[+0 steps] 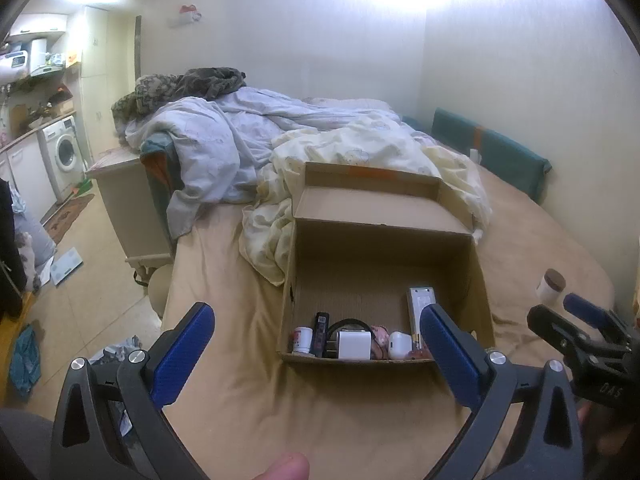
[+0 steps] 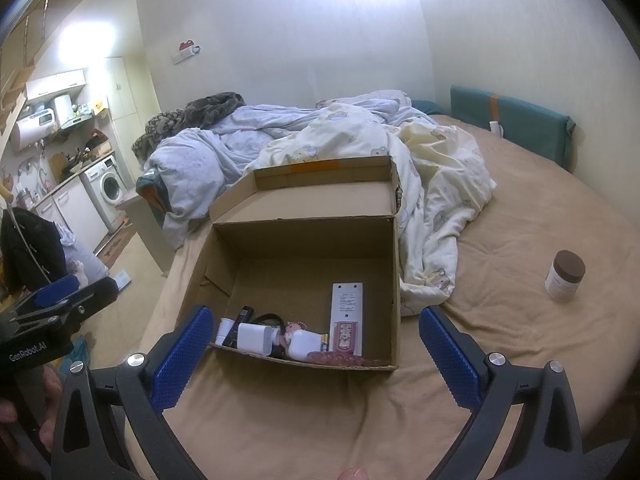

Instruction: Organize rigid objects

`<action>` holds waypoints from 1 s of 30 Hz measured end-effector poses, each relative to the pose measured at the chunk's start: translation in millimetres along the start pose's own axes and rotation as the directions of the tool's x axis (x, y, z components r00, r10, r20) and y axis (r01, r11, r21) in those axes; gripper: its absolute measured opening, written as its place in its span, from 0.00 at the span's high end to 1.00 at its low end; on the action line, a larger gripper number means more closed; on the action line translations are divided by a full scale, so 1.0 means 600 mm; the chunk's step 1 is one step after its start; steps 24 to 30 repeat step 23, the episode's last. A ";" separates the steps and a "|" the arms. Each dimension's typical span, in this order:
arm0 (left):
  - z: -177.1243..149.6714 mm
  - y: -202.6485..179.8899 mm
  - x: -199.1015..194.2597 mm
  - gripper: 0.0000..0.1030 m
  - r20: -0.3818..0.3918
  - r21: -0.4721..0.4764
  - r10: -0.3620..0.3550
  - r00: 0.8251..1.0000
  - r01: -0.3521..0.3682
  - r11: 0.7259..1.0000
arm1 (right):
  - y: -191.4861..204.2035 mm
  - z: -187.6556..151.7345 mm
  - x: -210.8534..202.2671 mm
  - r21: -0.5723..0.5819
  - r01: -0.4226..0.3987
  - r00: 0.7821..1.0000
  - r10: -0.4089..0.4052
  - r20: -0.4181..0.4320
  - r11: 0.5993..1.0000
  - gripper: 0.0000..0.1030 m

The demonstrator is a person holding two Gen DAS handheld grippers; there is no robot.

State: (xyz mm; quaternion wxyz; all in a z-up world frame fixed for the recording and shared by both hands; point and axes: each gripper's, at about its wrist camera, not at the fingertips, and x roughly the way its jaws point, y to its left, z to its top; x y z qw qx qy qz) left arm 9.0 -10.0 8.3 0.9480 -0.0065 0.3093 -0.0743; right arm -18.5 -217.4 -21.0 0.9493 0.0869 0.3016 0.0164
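The left gripper (image 1: 316, 350) has matte black arms with blue, stippled rubber pads, spread wide with nothing between them; the right gripper (image 2: 316, 350) is built the same and equally agape, gripping nothing; neither touches the bedding below.

Straight ahead of the left gripper, and ahead and slightly to the left of the right one, sits a corrugated cardboard box (image 1: 380, 256), rectangular, its lid flap folded back away from both tools. Packed along its near wall are small hard items: a squat white bottle (image 1: 303, 340), a slim black stick-shaped device (image 1: 321, 330), a boxy white charger (image 1: 354, 344), a rounded glossy white earbud case (image 1: 400, 345); a long flat white remote (image 2: 346, 316) lies by the right wall.

Further right of the right gripper a cylindrical white jar with a brown lid (image 2: 565, 276) stands upright on the tan, velvety bedsheet (image 2: 500, 208), well apart from the box; beyond the box lie crumpled quilted duvets (image 2: 360, 132).
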 end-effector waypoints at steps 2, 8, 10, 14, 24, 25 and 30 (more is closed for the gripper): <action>0.000 -0.001 0.000 0.01 -0.003 0.002 0.000 1.000 0.000 1.000 | 0.000 -0.001 0.000 0.001 0.000 1.000 0.000 -0.001 1.000 0.00; -0.003 -0.006 0.004 0.01 -0.010 0.003 -0.001 1.000 0.001 1.000 | 0.001 -0.001 -0.001 0.000 0.001 1.000 -0.001 0.000 1.000 0.00; -0.004 -0.010 0.005 0.01 -0.012 0.012 0.010 1.000 -0.010 1.000 | 0.000 0.000 0.000 0.001 0.002 1.000 -0.002 -0.002 1.000 0.00; -0.004 -0.011 0.011 0.01 -0.022 0.009 0.010 1.000 -0.010 1.000 | 0.001 -0.001 -0.002 0.003 -0.001 1.000 0.001 -0.001 1.000 0.00; -0.007 -0.014 0.013 0.01 -0.021 0.007 0.009 1.000 -0.009 1.000 | 0.001 -0.001 -0.001 0.000 0.001 1.000 -0.001 -0.002 1.000 0.00; -0.007 -0.014 0.013 0.01 -0.021 0.007 0.009 1.000 -0.009 1.000 | 0.001 -0.001 -0.001 0.000 0.001 1.000 -0.001 -0.002 1.000 0.00; -0.007 -0.014 0.013 0.01 -0.021 0.007 0.009 1.000 -0.009 1.000 | 0.001 -0.001 -0.001 0.000 0.001 1.000 -0.001 -0.002 1.000 0.00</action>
